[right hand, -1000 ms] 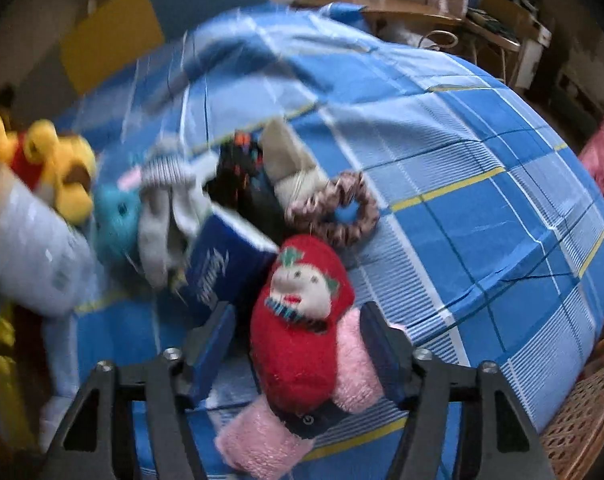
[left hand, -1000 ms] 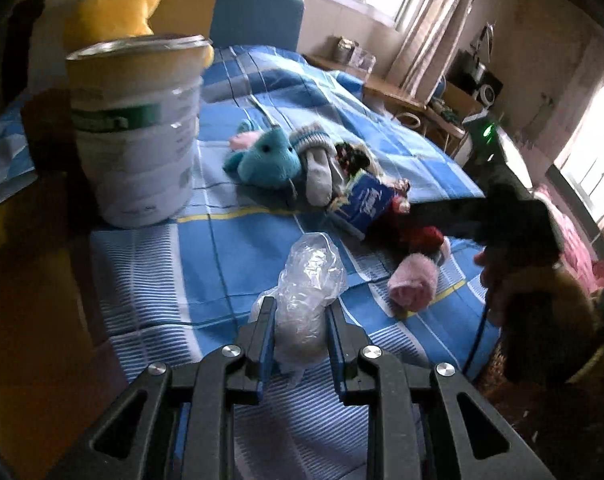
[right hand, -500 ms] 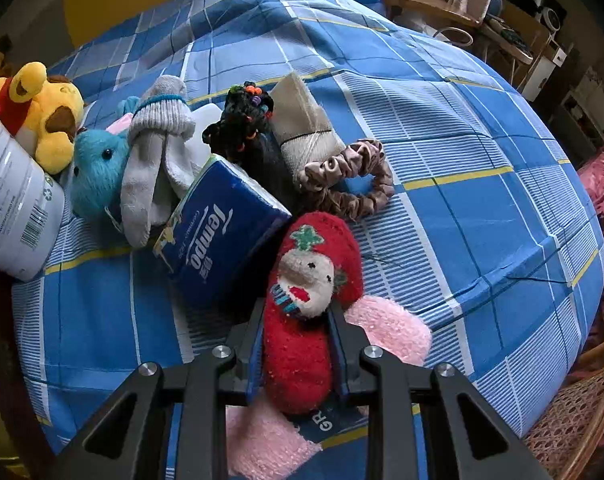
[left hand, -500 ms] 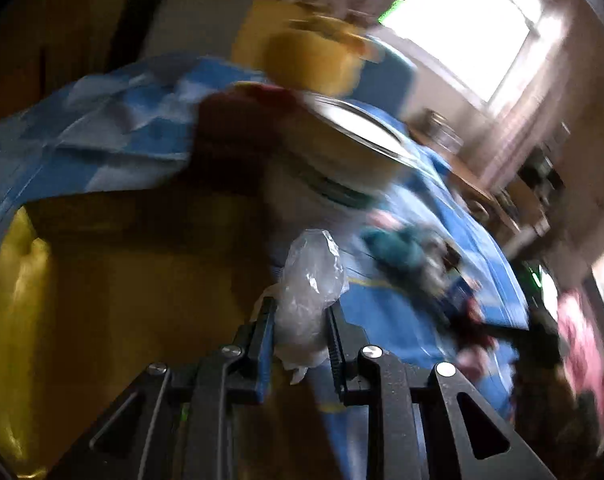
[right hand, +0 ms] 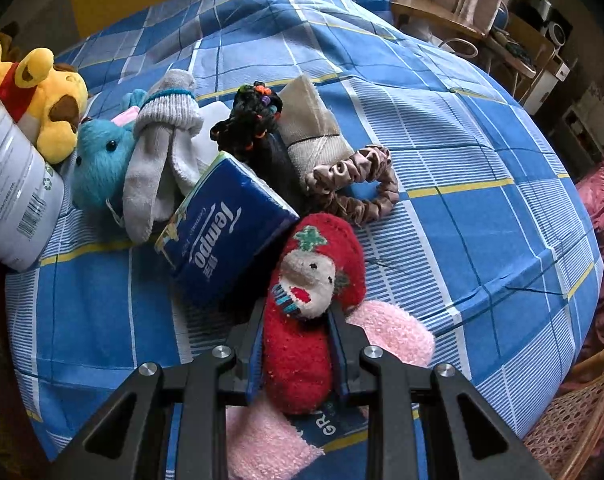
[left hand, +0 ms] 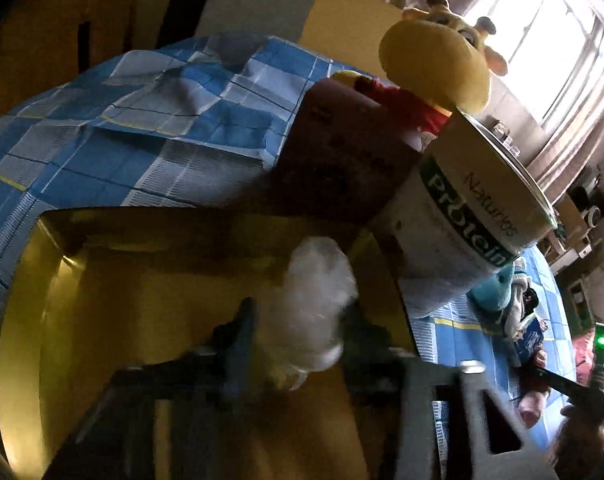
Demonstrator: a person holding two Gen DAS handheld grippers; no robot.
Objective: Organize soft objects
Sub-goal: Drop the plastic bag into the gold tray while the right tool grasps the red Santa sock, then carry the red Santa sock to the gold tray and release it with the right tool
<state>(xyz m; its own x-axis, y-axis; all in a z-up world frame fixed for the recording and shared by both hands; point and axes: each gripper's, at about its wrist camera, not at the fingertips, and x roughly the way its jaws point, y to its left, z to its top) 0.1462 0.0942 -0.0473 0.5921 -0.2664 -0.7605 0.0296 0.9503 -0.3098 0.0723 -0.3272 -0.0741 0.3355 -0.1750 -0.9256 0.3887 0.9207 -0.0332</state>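
In the left wrist view my left gripper [left hand: 297, 320] hangs over the opening of a yellow box [left hand: 141, 288]. Its jaws are opening, and a crumpled clear plastic bag [left hand: 314, 288] sits loose between them, blurred. In the right wrist view my right gripper [right hand: 295, 320] is shut on a red fuzzy sock with a snowman face [right hand: 302, 344], low over the blue checked bedspread [right hand: 462, 160]. A pink fuzzy sock [right hand: 390, 332] lies partly under the red one.
Behind the red sock lie a blue tissue pack [right hand: 225, 228], a blue plush [right hand: 97, 160], a grey sock [right hand: 157, 148], a beige scrunchie [right hand: 354, 188] and black hair ties [right hand: 253, 120]. A white protein can [right hand: 9, 192] and a yellow plush [right hand: 49, 96] stand at the left.
The left gripper swung left from the bed to over the yellow box, and its jaws have parted around the bag. The right gripper closed onto the red sock.
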